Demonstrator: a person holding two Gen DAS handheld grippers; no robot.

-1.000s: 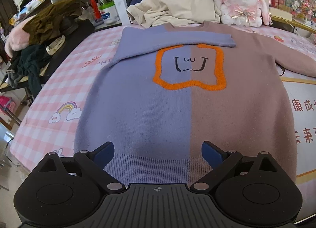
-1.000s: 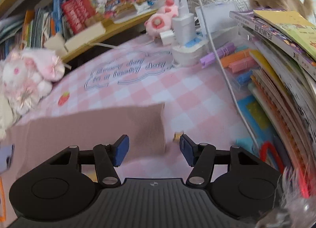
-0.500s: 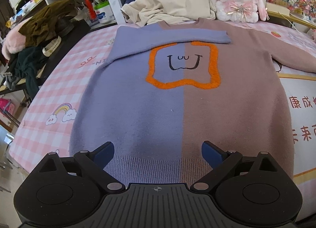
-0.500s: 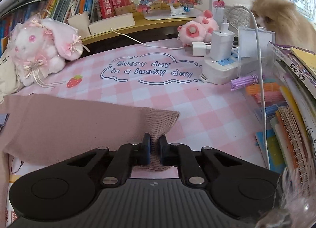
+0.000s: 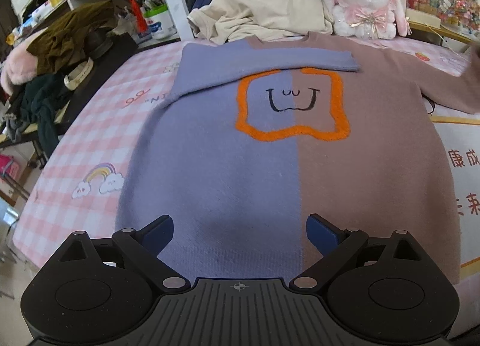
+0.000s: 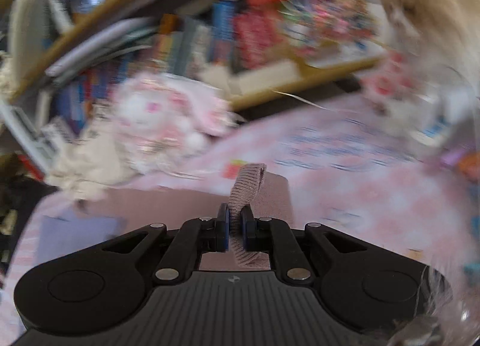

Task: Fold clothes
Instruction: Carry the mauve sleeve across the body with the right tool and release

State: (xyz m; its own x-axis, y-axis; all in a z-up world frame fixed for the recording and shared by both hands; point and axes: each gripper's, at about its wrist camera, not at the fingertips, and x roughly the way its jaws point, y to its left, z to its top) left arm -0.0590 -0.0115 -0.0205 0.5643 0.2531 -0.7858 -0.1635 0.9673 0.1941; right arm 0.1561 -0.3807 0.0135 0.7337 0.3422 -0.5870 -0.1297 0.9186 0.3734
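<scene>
A sweater, lilac on the left half and dusty pink on the right, with an orange-framed smiley, lies flat on the pink checked bed. Its lilac sleeve is folded across the chest. My left gripper is open and empty, just above the sweater's hem. My right gripper is shut on the ribbed cuff of the pink sleeve and holds it lifted above the bed. The right wrist view is blurred by motion. The raised pink sleeve shows at the right edge of the left wrist view.
A cream garment and a white plush rabbit lie past the sweater's collar, in front of bookshelves. Dark clothes are piled on a black table at the left. A cat sits at the far right.
My right gripper closed on the pink sleeve's cuff, then lifted it and swung left toward the sweater's body. My left gripper stayed open and shifted only slightly.
</scene>
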